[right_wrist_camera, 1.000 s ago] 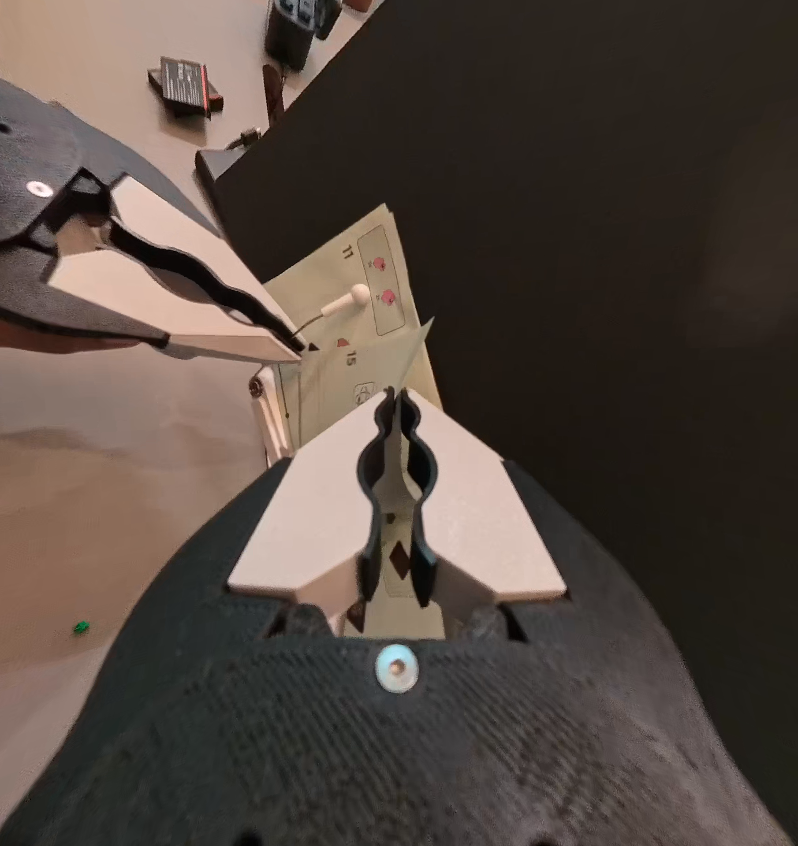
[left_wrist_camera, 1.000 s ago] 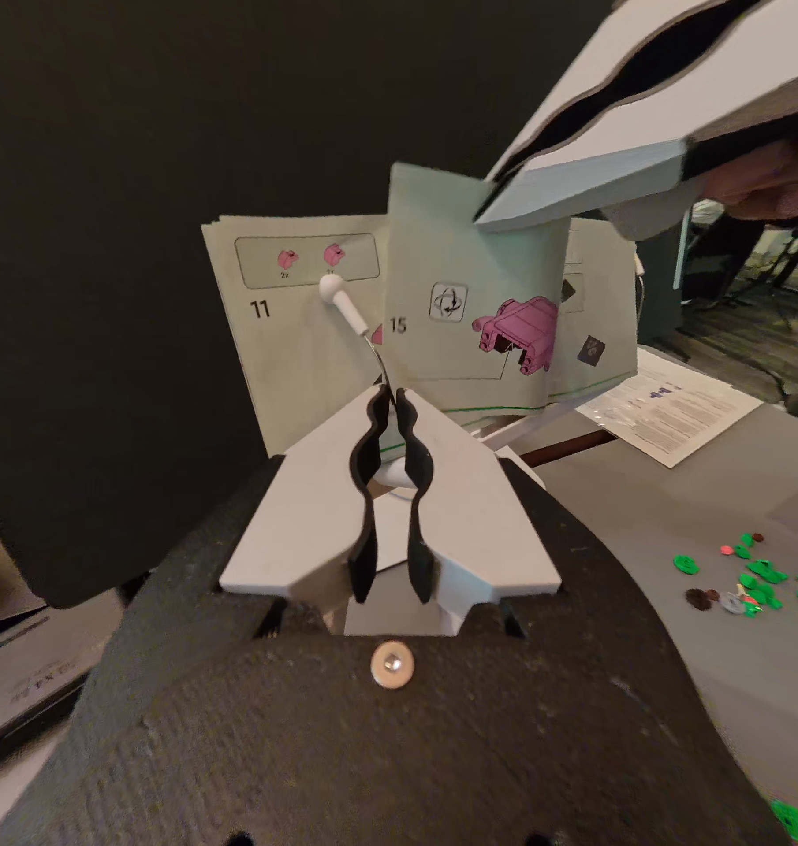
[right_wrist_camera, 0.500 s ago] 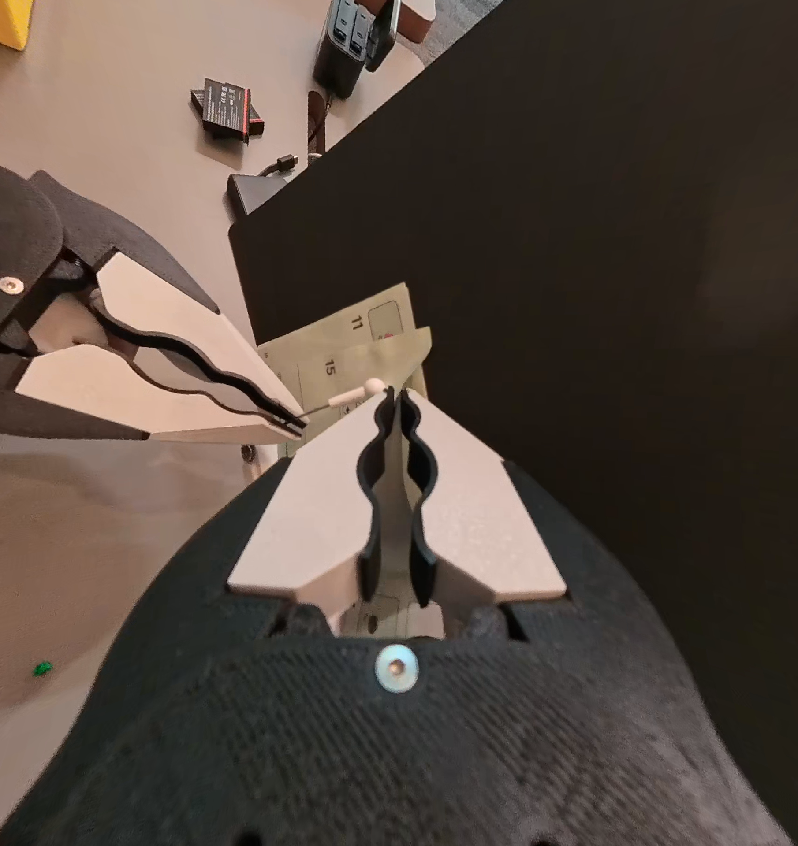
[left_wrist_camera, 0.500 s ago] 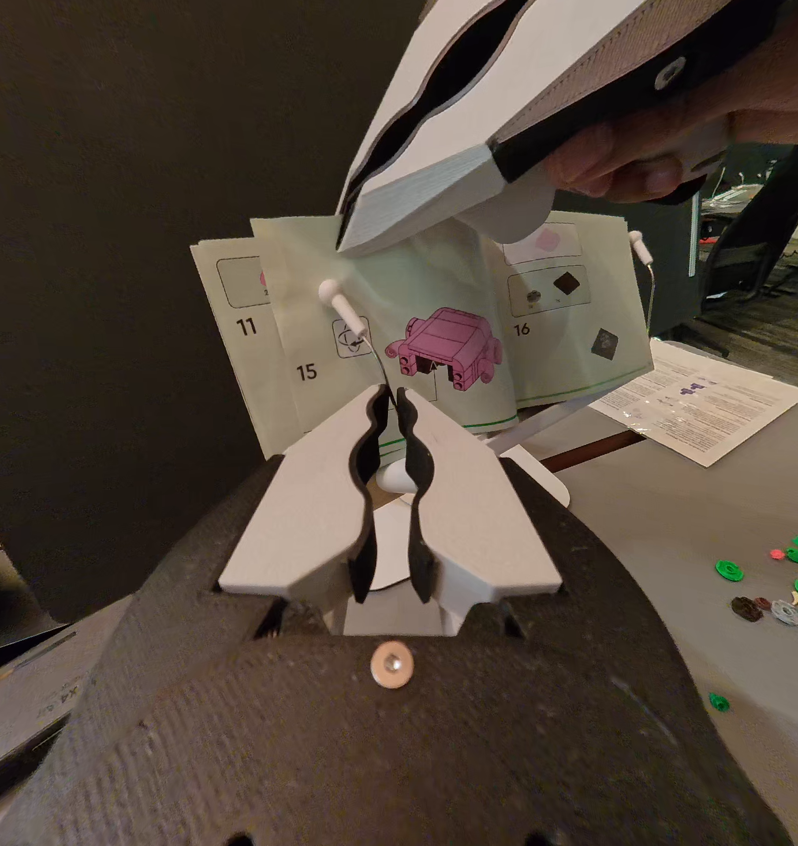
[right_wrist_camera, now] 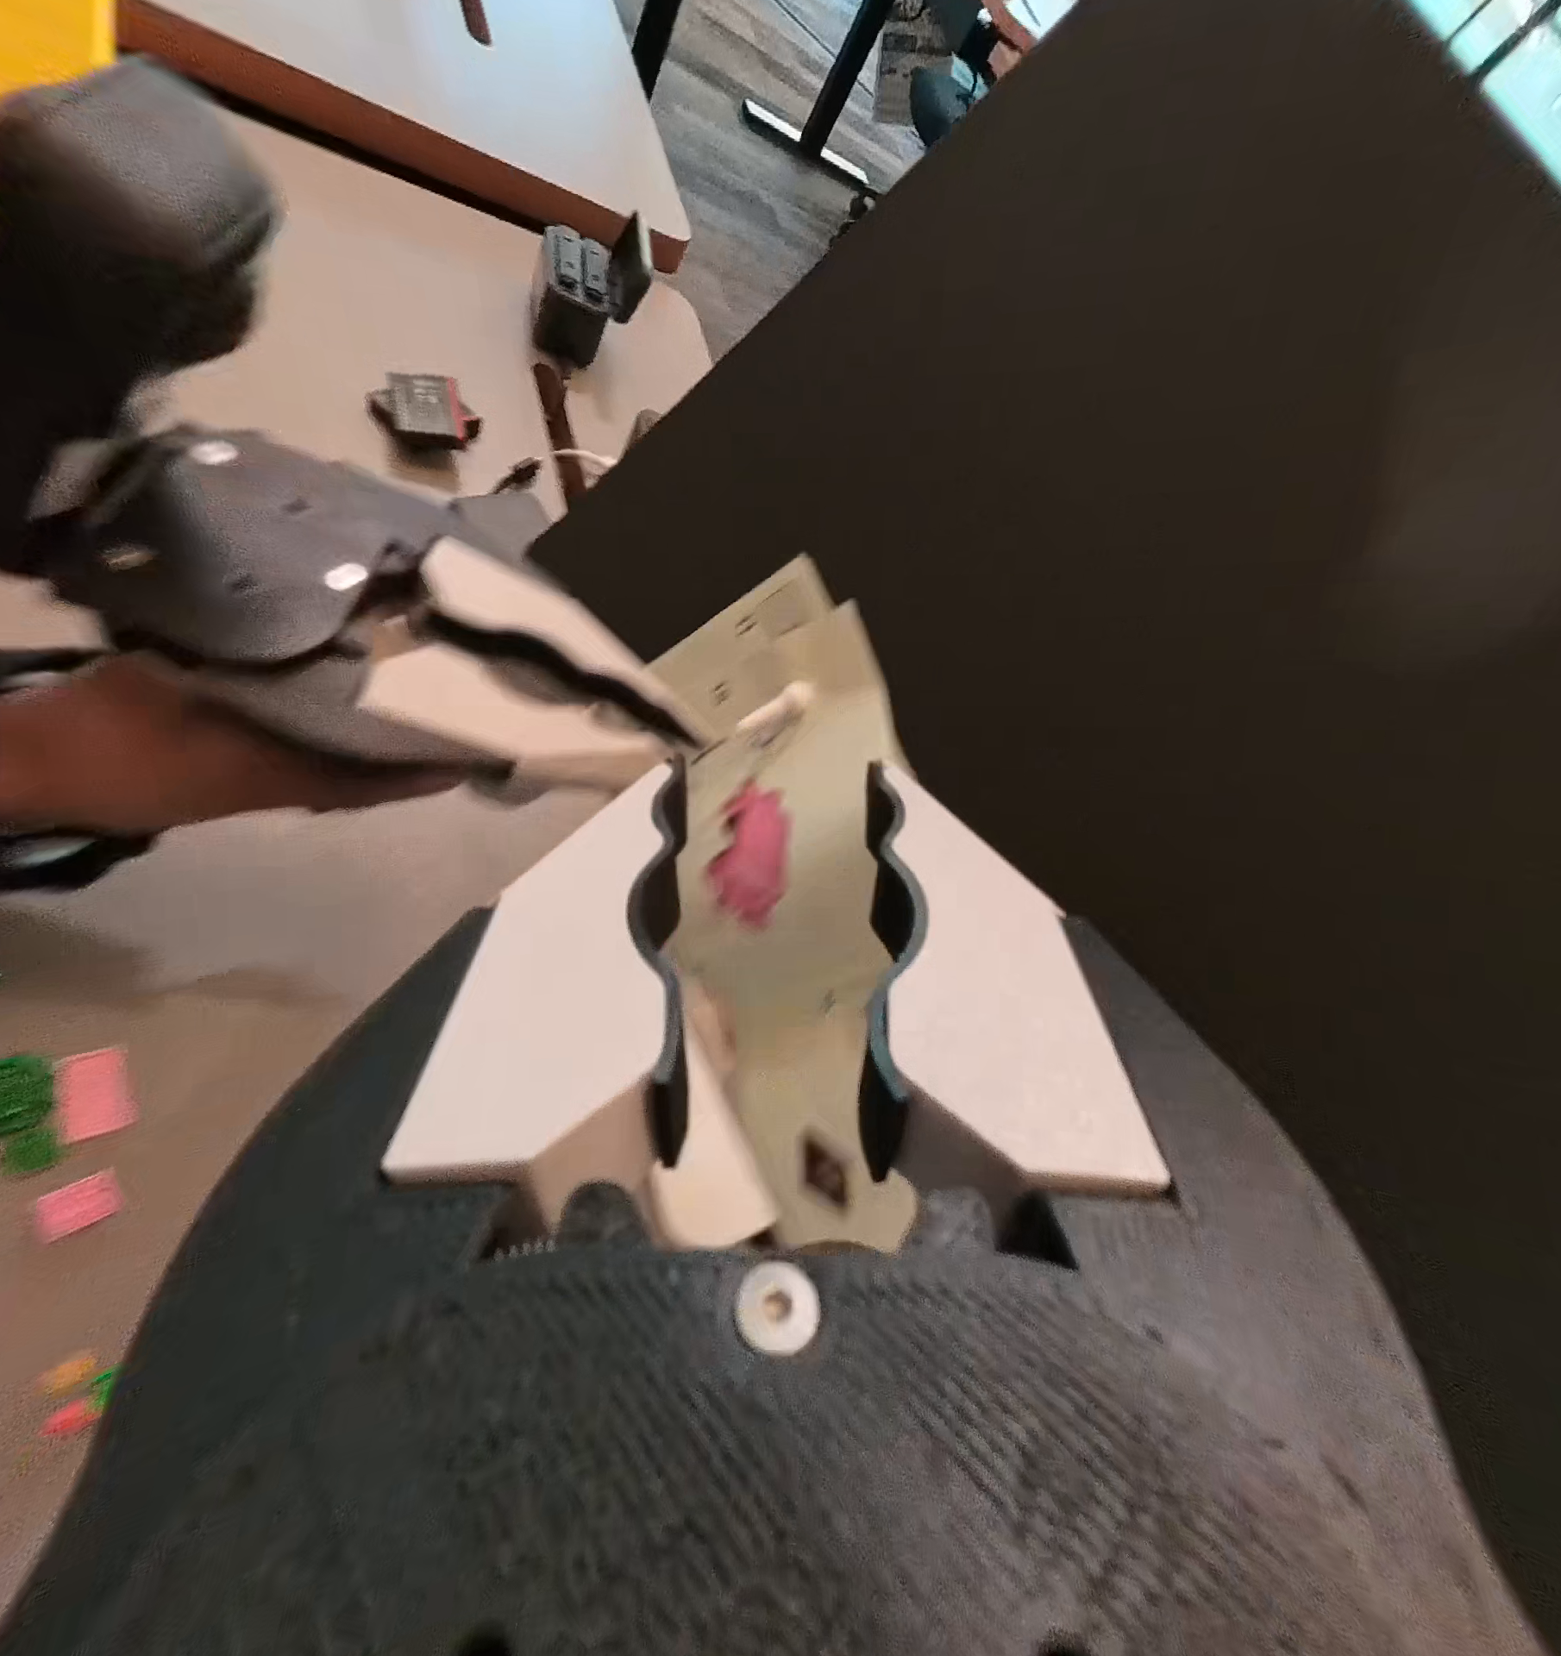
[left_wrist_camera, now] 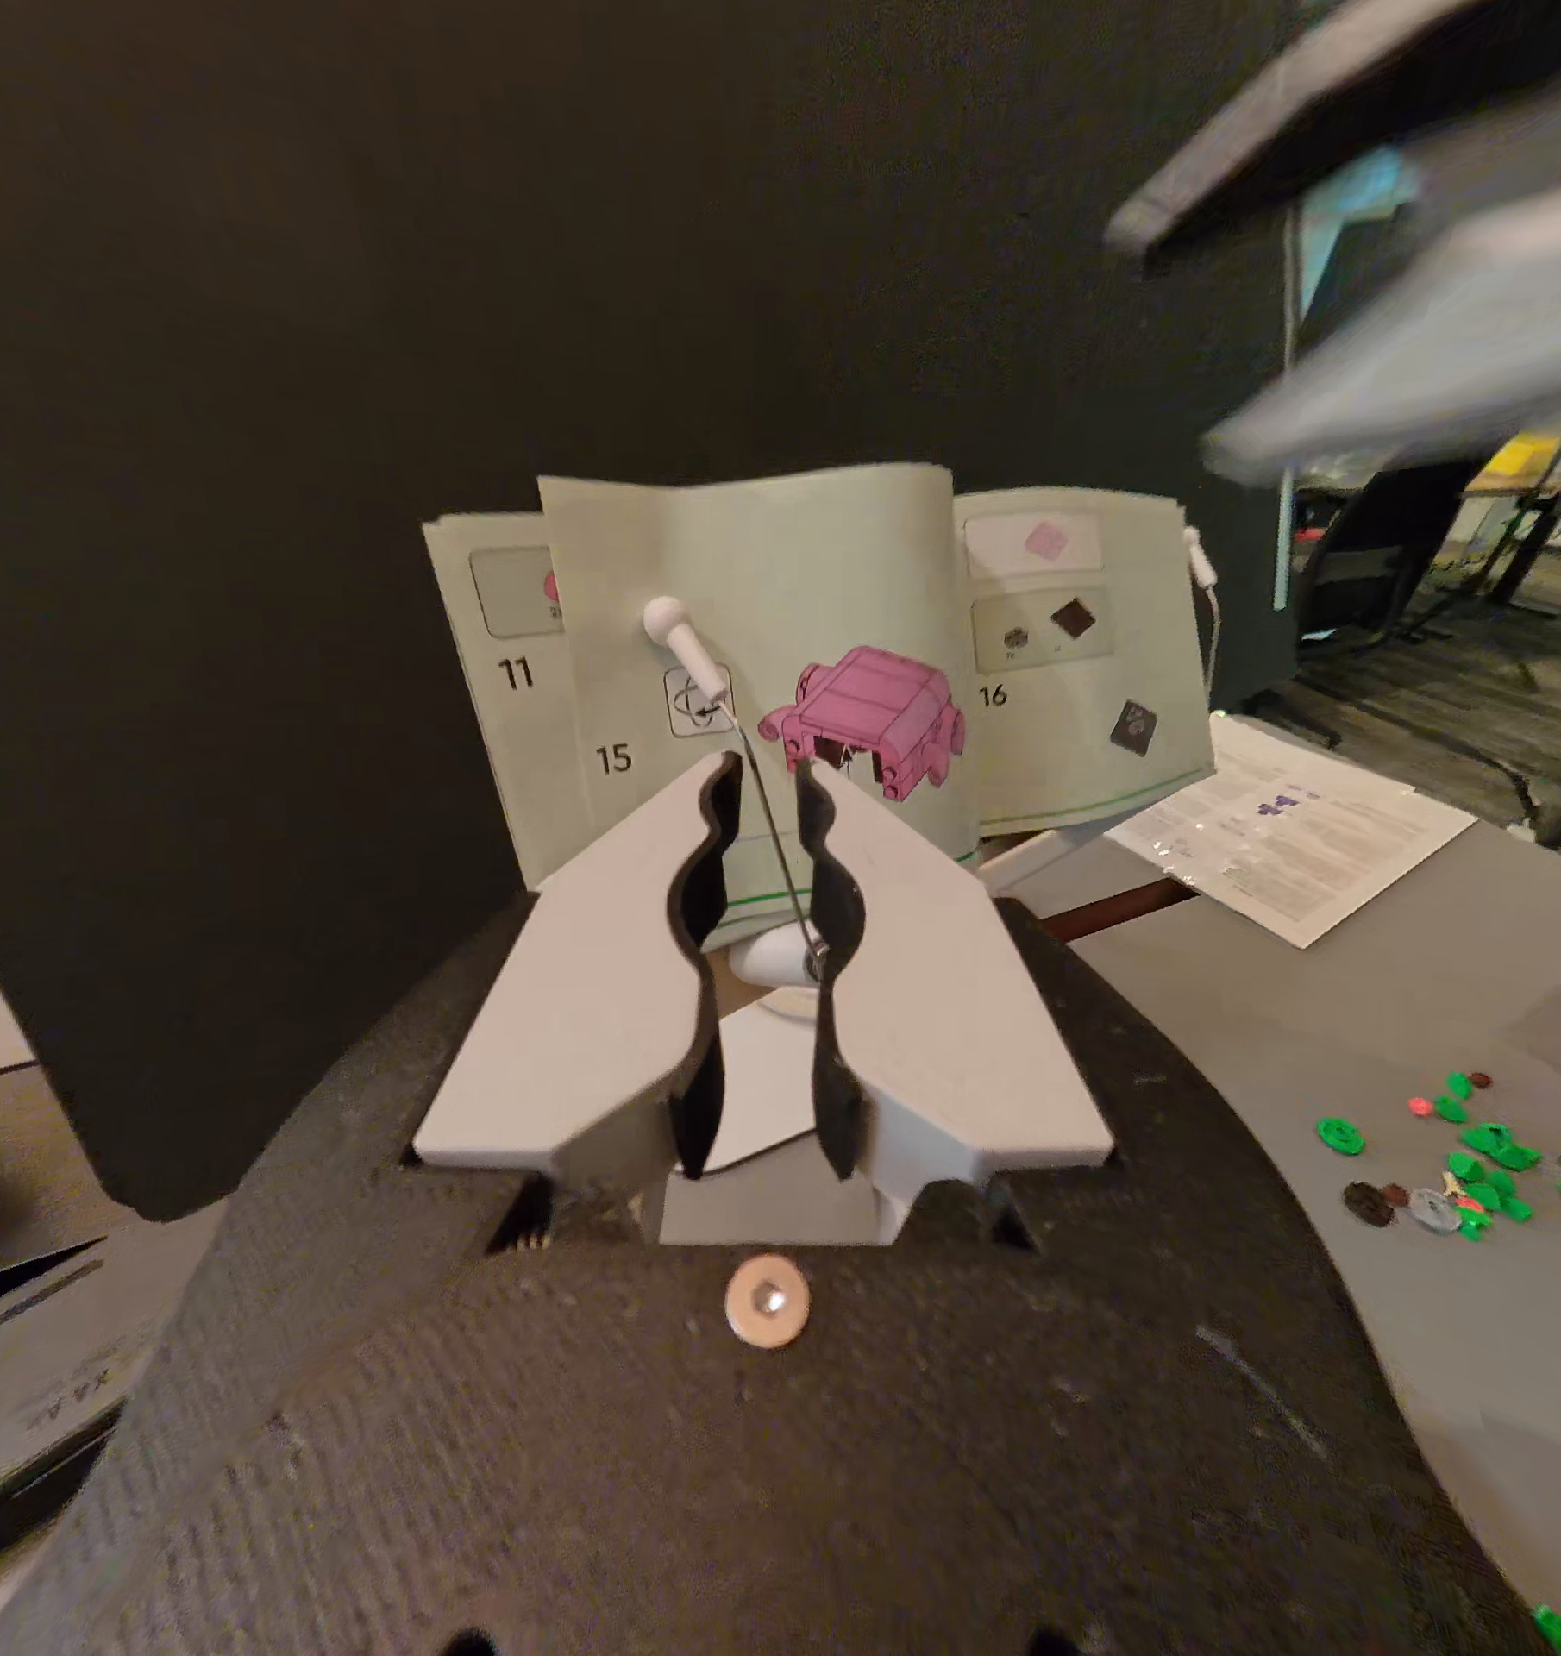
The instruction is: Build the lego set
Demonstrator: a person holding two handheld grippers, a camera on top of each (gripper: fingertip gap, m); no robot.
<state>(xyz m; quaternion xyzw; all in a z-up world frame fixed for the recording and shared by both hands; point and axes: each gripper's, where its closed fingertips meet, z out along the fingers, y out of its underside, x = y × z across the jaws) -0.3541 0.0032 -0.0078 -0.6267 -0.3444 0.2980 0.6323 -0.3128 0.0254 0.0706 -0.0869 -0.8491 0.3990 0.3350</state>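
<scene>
The pale green instruction booklet (left_wrist_camera: 759,627) stands open on a white stand against a black board. A thin wire page holder with a white tip (left_wrist_camera: 672,620) lies across its turned page. My left gripper (left_wrist_camera: 768,772) is right in front of the booklet, jaws slightly apart, and the wire runs between the fingers. My right gripper (right_wrist_camera: 772,780) is open and empty above the booklet (right_wrist_camera: 786,860); it shows as a blur at the top right of the left wrist view (left_wrist_camera: 1404,296). Loose green and dark lego pieces (left_wrist_camera: 1476,1165) lie on the grey table.
The black board (right_wrist_camera: 1162,538) stands upright behind the booklet. A white printed sheet (left_wrist_camera: 1279,833) lies to its right. Pink plates (right_wrist_camera: 96,1093) and green pieces (right_wrist_camera: 6,1098) lie at the left. Black battery packs (right_wrist_camera: 423,414) and a charger (right_wrist_camera: 580,296) lie farther off. Tip to tip, the grippers are about 9 cm apart.
My right gripper has let go of the booklet page, opened wide and pulled away up and to the right. The page now lies flat under the wire holder. My left jaws have parted a little.
</scene>
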